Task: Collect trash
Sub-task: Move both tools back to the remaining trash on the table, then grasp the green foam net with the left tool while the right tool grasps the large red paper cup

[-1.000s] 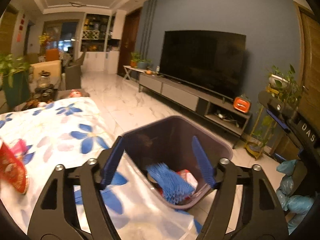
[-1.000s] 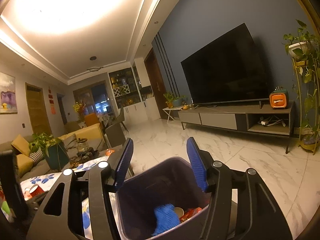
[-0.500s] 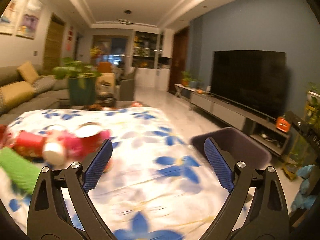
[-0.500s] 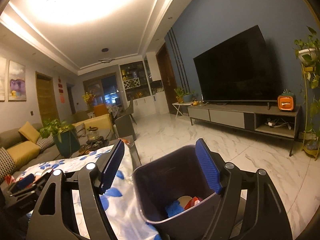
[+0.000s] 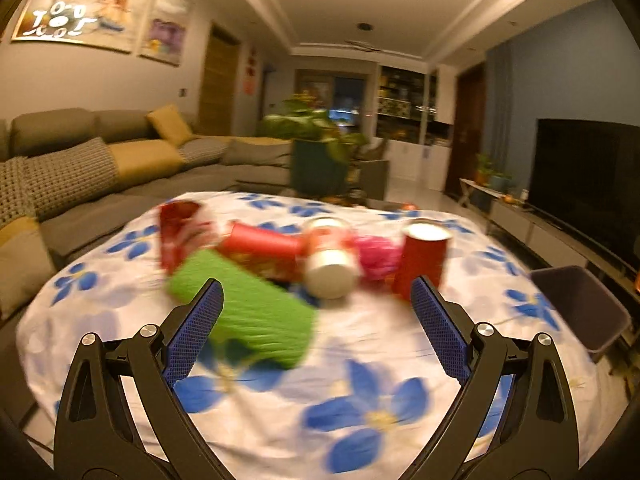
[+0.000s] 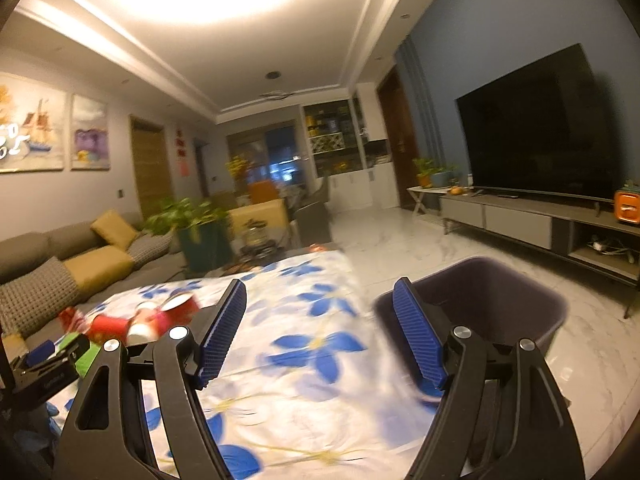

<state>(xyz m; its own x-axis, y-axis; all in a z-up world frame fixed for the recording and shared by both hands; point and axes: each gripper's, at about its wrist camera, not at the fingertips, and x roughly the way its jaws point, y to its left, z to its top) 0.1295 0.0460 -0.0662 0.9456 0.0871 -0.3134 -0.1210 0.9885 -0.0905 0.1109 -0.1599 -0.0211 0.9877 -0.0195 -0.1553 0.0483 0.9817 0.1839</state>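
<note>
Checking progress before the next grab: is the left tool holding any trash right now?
No, the left tool is open and empty, with the green roll lying on the table beyond it.

Left hand-held gripper (image 5: 316, 320): jaws spread wide, nothing between the blue pads (image 5: 194, 334), filling the lower frame. Right hand-held gripper (image 6: 320, 332): also wide open and empty, lower centre, fingers pointing forward.

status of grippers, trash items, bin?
left gripper: open, empty
right gripper: open, empty
green packet: lying flat on the tablecloth
red cup: upright
white-bottomed cup: tipped on its side
trash bin: open top, beside the table
TV: off
</note>
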